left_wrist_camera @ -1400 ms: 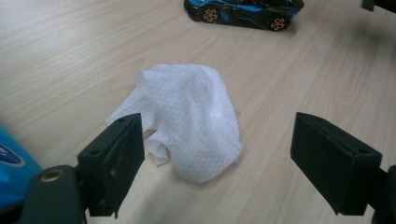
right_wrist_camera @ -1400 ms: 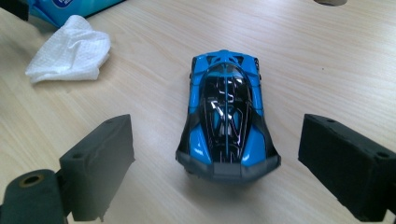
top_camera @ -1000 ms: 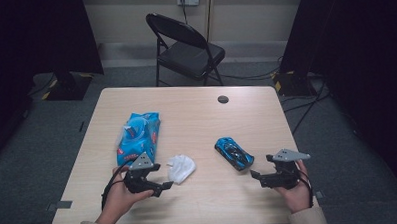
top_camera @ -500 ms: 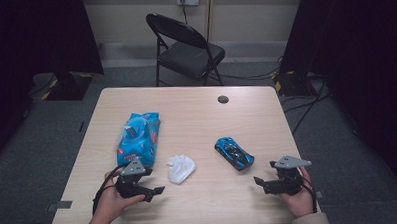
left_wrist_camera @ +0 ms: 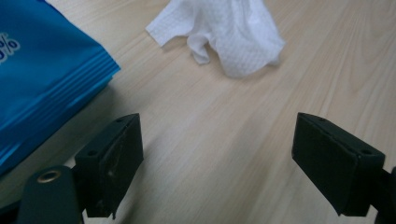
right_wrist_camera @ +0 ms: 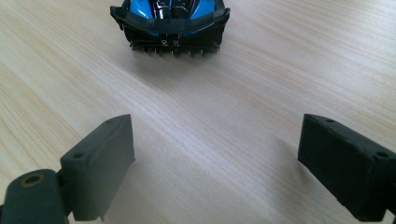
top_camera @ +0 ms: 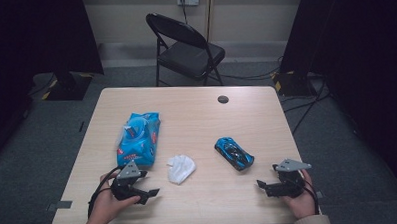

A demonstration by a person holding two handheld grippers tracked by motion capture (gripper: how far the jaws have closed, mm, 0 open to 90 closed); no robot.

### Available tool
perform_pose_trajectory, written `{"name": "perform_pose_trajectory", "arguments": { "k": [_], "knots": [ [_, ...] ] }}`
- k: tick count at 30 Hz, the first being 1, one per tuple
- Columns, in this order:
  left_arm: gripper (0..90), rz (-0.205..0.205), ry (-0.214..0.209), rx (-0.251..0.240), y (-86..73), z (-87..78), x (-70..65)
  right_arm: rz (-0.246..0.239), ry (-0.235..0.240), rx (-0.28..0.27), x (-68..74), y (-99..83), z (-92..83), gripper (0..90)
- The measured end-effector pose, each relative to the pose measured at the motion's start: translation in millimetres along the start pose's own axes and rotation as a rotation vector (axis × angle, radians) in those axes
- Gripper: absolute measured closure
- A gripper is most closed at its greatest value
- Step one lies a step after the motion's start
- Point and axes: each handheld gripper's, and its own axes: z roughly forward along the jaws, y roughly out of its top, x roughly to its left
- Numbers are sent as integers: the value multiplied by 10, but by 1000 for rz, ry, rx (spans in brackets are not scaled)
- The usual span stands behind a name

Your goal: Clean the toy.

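Toy car (top_camera: 234, 153) lying mid-right on table (top_camera: 196, 107), unmoved; wipe (top_camera: 181, 168) likewise. Both grippers, left (top_camera: 150, 192) and right (top_camera: 261, 184), drawn back toward near edge, seemingly lower, jaws wide, holding nothing.

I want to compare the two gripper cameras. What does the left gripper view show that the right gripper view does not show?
The left gripper view has the crumpled white wipe ahead of the open left gripper and a corner of the blue wipes pack beside it. The right gripper view has the blue toy car ahead of the open right gripper. Both share the light wooden table and two black jaws standing wide apart with nothing between them.
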Motion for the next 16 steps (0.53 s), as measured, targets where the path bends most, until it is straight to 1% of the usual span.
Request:
{"name": "perform_pose_trajectory", "arguments": {
  "k": [2, 3, 4, 5, 6, 8, 11, 15, 16],
  "knots": [
    [163, 8, 4, 9, -20, 8, 4, -1, 2, -2, 6, 1, 2, 103],
    [163, 2, 6, 18, -31, 14, 5, -11, 6, 16, 22, 4, 15, 102],
    [163, 5, 5, 22, -39, 19, 4, -11, 6, 16, 22, 4, 15, 102],
    [159, 26, 10, 28, -40, 19, 1, -22, 9, 29, 35, 5, 21, 108],
    [160, 31, 17, 33, -37, 18, -2, -20, 10, 30, 37, 4, 20, 107],
    [158, 39, 18, 34, -43, 18, -6, -3, 14, 35, 31, 0, 20, 106],
    [155, 68, 15, 33, -57, 19, -7, 3, 16, 36, 29, -2, 20, 103],
    [154, 64, 14, 23, -67, 20, -7, 5, 16, 36, 27, -2, 20, 103],
    [154, 74, 17, 24, -69, 21, -10, 6, 10, 37, 31, -2, 20, 102]
  ]
}}
